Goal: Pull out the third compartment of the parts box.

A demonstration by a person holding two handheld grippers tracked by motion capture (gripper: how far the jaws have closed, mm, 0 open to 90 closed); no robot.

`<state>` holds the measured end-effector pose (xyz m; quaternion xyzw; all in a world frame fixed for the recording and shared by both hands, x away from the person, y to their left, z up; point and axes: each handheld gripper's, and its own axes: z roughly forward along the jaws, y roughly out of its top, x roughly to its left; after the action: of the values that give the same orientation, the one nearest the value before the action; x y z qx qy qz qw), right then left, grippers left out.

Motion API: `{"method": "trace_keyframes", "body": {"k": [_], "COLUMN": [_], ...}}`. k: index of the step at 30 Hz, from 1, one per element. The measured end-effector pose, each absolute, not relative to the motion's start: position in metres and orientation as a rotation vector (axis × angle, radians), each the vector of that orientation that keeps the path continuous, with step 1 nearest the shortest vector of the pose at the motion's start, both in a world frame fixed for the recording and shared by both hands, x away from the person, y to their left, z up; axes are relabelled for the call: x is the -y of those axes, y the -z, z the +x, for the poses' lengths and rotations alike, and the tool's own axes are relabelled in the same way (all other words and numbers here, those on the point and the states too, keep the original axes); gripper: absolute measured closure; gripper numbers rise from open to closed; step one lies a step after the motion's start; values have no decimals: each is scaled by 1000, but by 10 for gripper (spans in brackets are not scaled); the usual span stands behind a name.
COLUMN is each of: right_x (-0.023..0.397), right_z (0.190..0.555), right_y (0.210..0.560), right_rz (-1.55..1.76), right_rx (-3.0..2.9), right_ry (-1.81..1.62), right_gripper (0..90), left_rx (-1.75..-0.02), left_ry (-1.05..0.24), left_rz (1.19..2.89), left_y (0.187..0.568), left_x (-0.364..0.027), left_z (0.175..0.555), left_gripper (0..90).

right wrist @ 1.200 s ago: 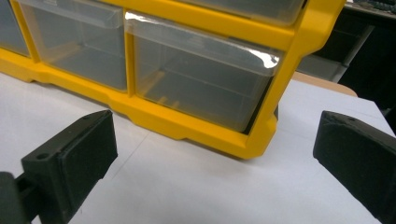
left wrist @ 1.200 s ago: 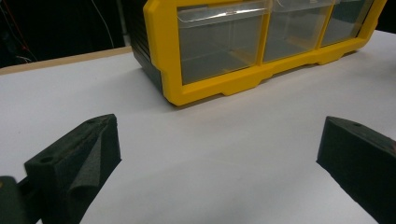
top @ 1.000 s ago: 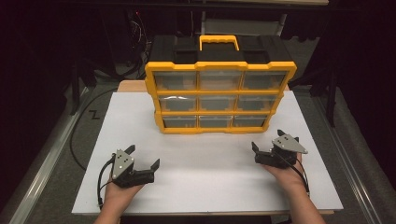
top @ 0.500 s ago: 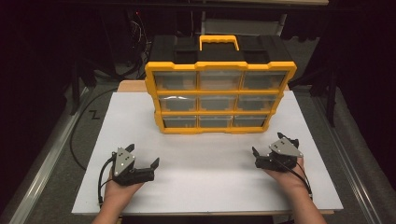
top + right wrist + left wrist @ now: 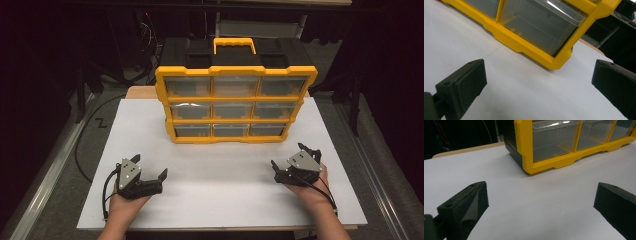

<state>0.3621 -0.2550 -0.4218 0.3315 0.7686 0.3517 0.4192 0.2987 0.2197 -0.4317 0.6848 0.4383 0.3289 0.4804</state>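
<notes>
I rest my left gripper [image 5: 148,171] and right gripper [image 5: 288,159] on the white tabletop [image 5: 220,170], both with jaws spread wide and empty. The yellow-and-black plastic organiser with clear drawers [image 5: 235,102] stands upright ahead, apart from both. I judge I'm at the start: next I must reach forward to a drawer.

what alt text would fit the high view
A yellow and black drawer organizer with nine clear drawers stands at the back of a white table. In front of it, a person's hands hold the left gripper and right gripper open and apart, touching nothing.
</notes>
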Motion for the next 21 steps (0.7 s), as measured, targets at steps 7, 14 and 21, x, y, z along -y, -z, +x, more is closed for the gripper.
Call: {"method": "trace_keyframes", "body": {"k": [7,14,21], "right_x": [258,254,249], "right_z": [362,360,358], "right_y": [423,425,427], "right_rz": [800,733,644], "right_rx": [-1949,-1958,-1957], "right_ry": [-855,-787,-691], "right_gripper": [9,9,9], "left_rx": [-1084,-1092,-1094], "left_ry": [-805,-800,-805], "left_rz": [1666,1667,1655], "left_y": [432,433,431], "left_x": [-222,-223,-223], "left_z": [298,298,296], "left_gripper": [5,5,5]}}
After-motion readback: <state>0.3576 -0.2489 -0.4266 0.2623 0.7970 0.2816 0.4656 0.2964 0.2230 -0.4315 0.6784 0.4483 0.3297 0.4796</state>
